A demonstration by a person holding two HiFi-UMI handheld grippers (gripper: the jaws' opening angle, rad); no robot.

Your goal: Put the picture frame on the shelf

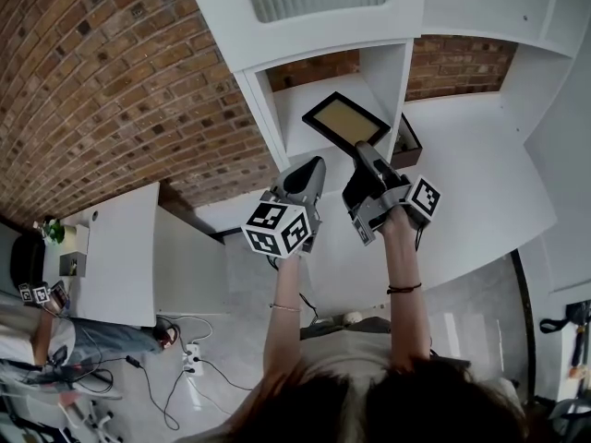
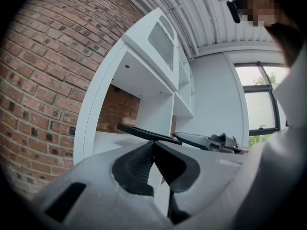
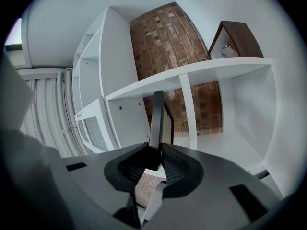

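The picture frame (image 1: 345,122), black-edged with a tan panel, hangs tilted in front of the white shelf unit's open compartment (image 1: 314,100). My right gripper (image 1: 363,151) is shut on its near edge. In the right gripper view the frame (image 3: 157,121) stands edge-on between the pads, with the right gripper (image 3: 154,163) clamped on it. My left gripper (image 1: 316,162) is beside it to the left, shut with nothing in it. In the left gripper view the left gripper (image 2: 153,143) has its tips touching, and the frame (image 2: 144,132) shows as a thin dark slab just beyond them.
A dark brown house-shaped box (image 3: 236,38) sits on the shelf board (image 3: 201,70); it also shows to the right of the frame (image 1: 407,142). A brick wall (image 1: 102,81) lies behind the shelf. A white table (image 1: 120,247) with small items, a person (image 1: 55,340) and floor cables (image 1: 189,358) lie at left.
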